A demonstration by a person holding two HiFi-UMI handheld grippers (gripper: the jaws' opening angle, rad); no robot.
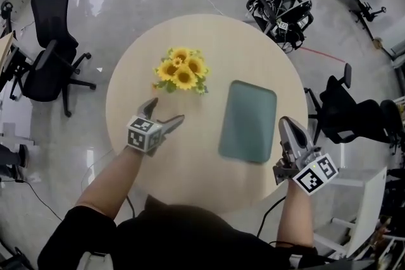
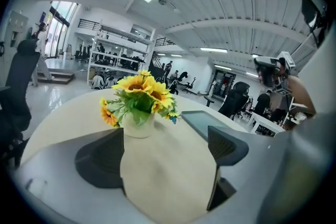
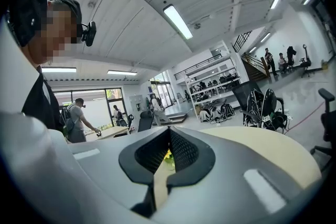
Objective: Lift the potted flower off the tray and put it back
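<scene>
The potted flower point(image 1: 181, 69), yellow sunflowers in a white pot, stands on the bare round table point(image 1: 190, 161), left of the grey-green tray point(image 1: 248, 120) and off it. My left gripper point(image 1: 166, 109) is just in front of the pot with its jaws wide apart and nothing between them. In the left gripper view the potted flower point(image 2: 139, 99) is straight ahead, beyond the fingertips, and the tray point(image 2: 207, 119) lies to its right. My right gripper point(image 1: 286, 124) hovers at the table's right front edge beside the tray, jaws together and empty.
Black office chairs stand around the table: one at the left point(image 1: 47, 57), one at the back right point(image 1: 278, 0), one at the right point(image 1: 354, 114). A white side table point(image 1: 361, 199) is close to my right arm. Shelving and other people are far off.
</scene>
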